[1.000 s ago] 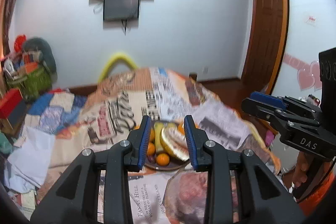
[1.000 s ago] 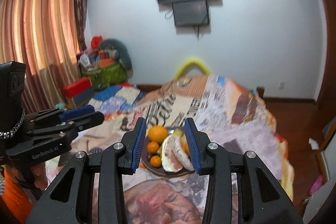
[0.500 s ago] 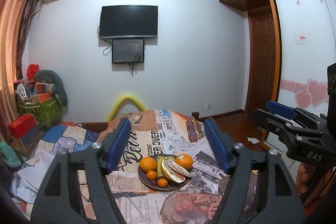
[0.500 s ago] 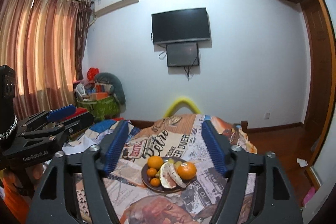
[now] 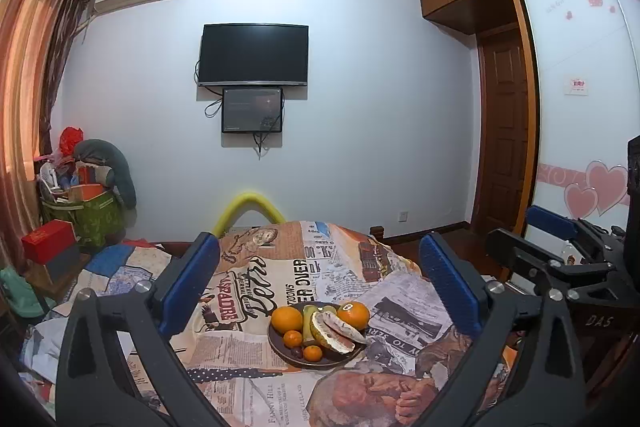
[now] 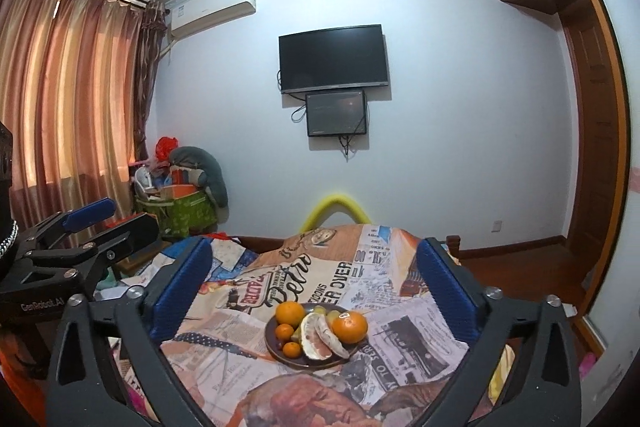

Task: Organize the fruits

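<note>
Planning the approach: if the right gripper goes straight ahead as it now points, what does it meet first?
Likely the fruit plate: the open right gripper frames it, with the pomelo wedges and stickered orange nearest that line. Depth is unclear.

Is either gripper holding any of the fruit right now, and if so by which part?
Nothing is held. The left gripper and right gripper both have their jaws spread wide with nothing between them; the fruit sits on the dark round plate.
</note>
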Demonstrator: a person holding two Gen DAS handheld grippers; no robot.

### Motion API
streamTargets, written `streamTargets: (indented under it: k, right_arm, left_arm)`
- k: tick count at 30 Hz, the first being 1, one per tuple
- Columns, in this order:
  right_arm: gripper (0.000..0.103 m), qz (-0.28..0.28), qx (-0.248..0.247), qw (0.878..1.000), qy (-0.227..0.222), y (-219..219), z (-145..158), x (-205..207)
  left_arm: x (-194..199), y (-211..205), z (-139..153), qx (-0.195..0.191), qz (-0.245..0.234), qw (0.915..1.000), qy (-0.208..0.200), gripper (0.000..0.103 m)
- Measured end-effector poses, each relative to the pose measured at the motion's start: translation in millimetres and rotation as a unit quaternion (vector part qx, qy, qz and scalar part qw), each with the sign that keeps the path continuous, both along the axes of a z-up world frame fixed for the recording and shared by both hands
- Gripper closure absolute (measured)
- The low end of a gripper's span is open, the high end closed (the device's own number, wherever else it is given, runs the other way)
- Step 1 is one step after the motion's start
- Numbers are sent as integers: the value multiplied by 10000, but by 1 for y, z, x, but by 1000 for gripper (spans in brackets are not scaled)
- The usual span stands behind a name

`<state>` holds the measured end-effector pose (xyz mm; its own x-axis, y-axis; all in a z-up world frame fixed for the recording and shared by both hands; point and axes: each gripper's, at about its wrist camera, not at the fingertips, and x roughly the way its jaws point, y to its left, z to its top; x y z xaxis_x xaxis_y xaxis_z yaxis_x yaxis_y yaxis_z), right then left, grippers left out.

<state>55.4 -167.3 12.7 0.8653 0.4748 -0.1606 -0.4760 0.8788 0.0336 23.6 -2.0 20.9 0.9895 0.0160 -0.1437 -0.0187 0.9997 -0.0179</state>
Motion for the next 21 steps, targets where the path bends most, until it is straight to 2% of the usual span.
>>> streamTargets:
  k: [21]
  right_arm:
    - [0,-59,21,9999,86,-8,-3,-1]
  left_arm:
    - [2,4,-6,-81,24,10000,47,0]
